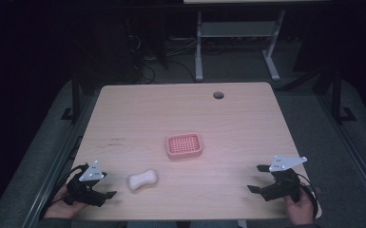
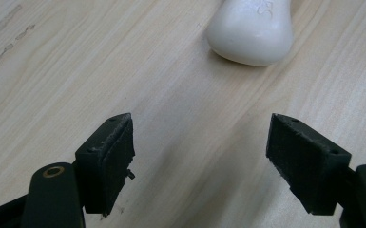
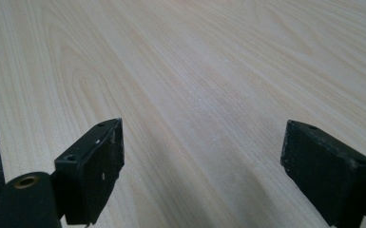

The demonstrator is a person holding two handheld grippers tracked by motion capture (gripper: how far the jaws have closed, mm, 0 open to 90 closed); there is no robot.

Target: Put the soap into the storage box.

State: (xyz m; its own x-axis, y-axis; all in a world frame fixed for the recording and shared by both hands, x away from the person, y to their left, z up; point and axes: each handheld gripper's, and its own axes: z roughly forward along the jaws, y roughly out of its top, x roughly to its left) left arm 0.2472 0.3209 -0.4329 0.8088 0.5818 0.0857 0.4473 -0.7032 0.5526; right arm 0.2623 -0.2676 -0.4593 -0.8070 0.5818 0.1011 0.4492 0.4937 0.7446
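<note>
White and waisted, the soap bar lies flat on the wooden table just ahead of the left gripper, a little to the right of its line — its jaws stand wide with bare wood between them, and in the left gripper view the soap sits beyond the pads, untouched. Over at the table's other near corner the right gripper also gapes wide over bare wood — the pink soap dish lies farther off, between the two and beyond the soap
</note>
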